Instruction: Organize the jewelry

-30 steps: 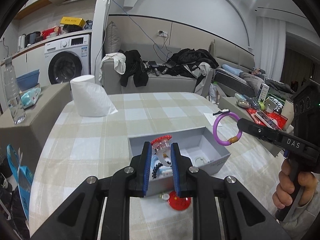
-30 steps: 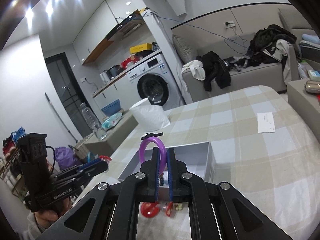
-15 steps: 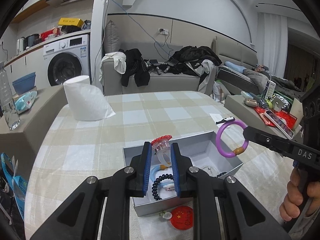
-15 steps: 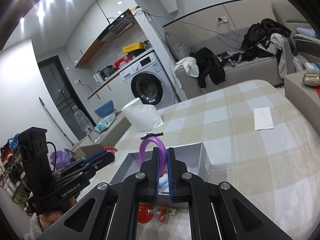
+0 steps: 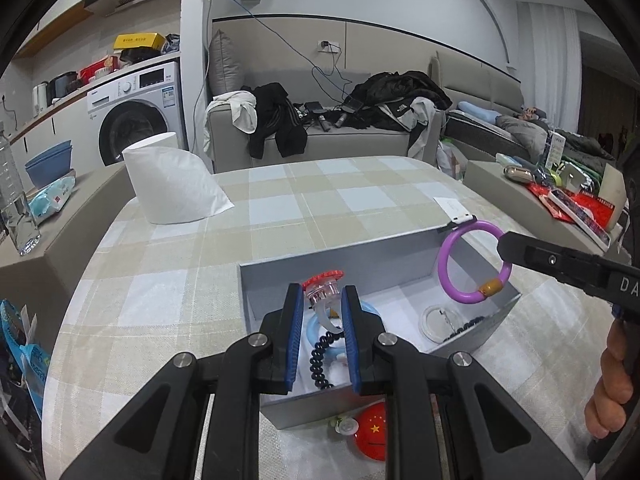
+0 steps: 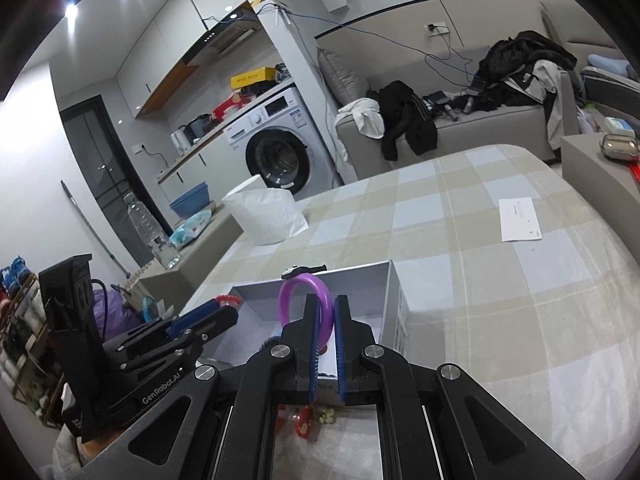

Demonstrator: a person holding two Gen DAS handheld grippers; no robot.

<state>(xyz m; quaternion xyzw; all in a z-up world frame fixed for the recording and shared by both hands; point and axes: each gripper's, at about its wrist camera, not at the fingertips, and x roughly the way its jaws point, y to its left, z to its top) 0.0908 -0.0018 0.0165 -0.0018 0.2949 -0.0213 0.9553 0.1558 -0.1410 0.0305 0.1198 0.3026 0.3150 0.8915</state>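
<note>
On the left, the left gripper point(image 5: 320, 320) pinches a clear ring with a red-topped charm point(image 5: 323, 287) between its 2 blue pads, held above the grey box point(image 5: 340, 258) where a blue ring point(image 5: 362, 309) and black bead bracelet point(image 5: 319, 356) lie. To the right, the right gripper point(image 6: 325, 340) clamps a purple bangle point(image 5: 472, 262) over the box's right end. Best, I think, to lower each well inside the walls before letting go. The red badge point(image 5: 372, 436) outside the box is partly hidden by the fingers; small pieces near the clear hoop point(image 5: 439, 322) are hard to identify
</note>
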